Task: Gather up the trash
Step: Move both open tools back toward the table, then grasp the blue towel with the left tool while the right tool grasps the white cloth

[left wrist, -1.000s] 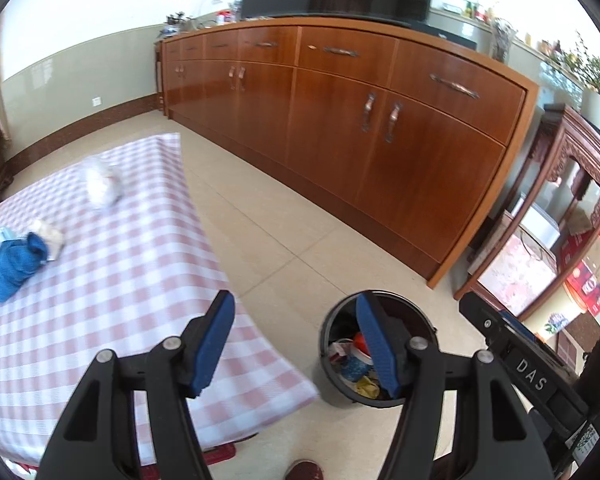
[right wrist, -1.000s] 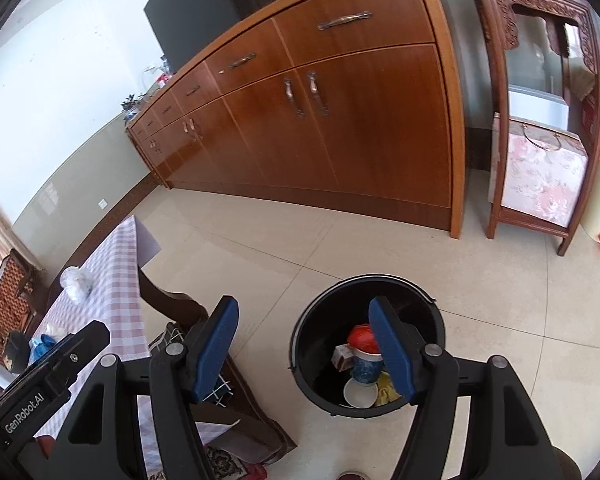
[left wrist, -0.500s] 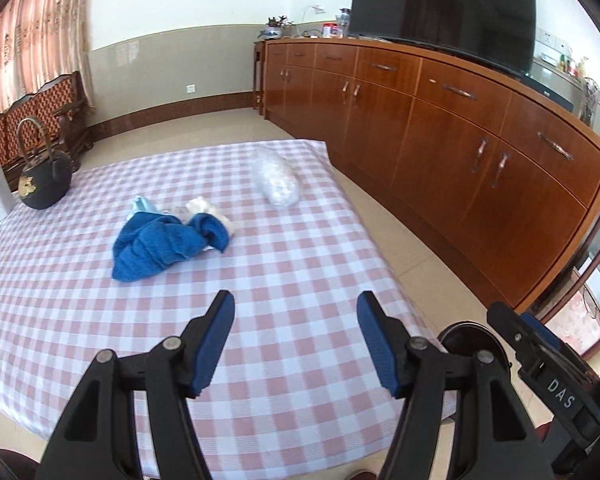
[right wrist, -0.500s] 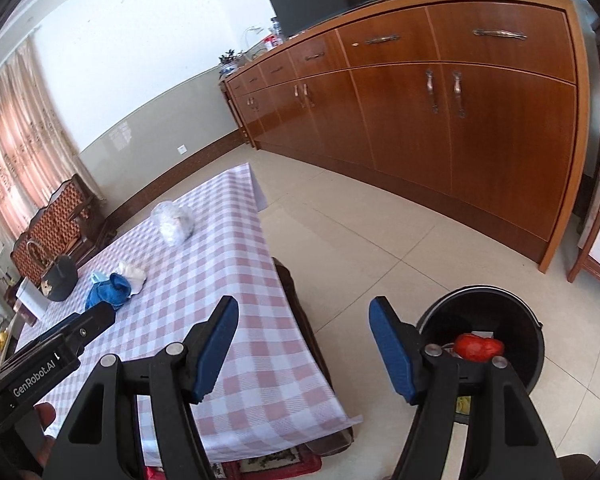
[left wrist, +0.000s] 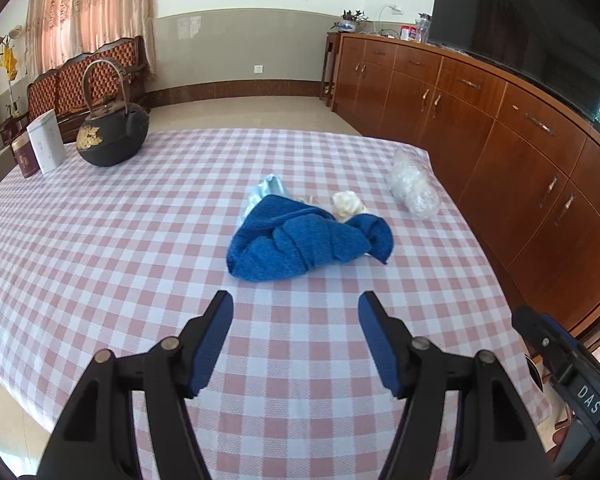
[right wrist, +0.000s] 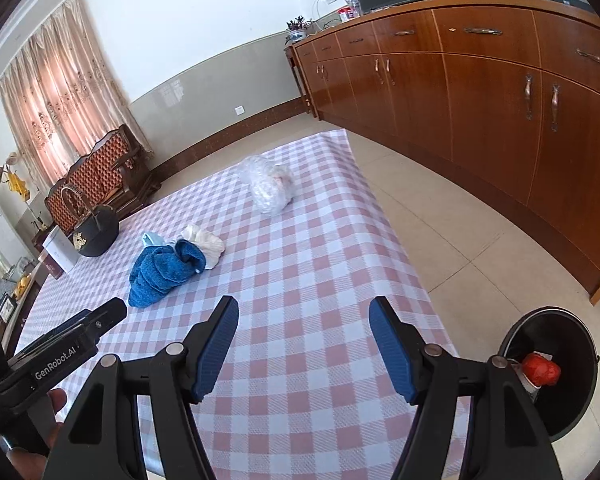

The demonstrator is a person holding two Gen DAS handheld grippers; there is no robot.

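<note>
A crumpled blue towel [left wrist: 308, 236] lies mid-table on the pink checked cloth [left wrist: 140, 240], with a white crumpled wad [left wrist: 346, 205] and a pale blue scrap [left wrist: 269, 189] touching its far side. A clear plastic bag [left wrist: 414, 188] lies near the table's right edge. My left gripper [left wrist: 296, 322] is open and empty just short of the towel. My right gripper [right wrist: 304, 328] is open and empty over the table's near part; the towel [right wrist: 160, 270], the wad [right wrist: 206, 244] and the bag [right wrist: 270, 186] lie beyond it. A black bin [right wrist: 556, 364] with trash stands on the floor at right.
A black iron kettle [left wrist: 112, 132], a white box [left wrist: 46, 146] and a dark red tin [left wrist: 23, 156] stand at the table's far left. A long wooden sideboard [left wrist: 520, 152] with a TV [left wrist: 512, 28] runs along the right. Carved chairs [left wrist: 88, 76] stand by the curtain.
Both grippers have swung from the bin on the floor to over the table. The towel and trash now lie in front of both. Both jaws stay open.
</note>
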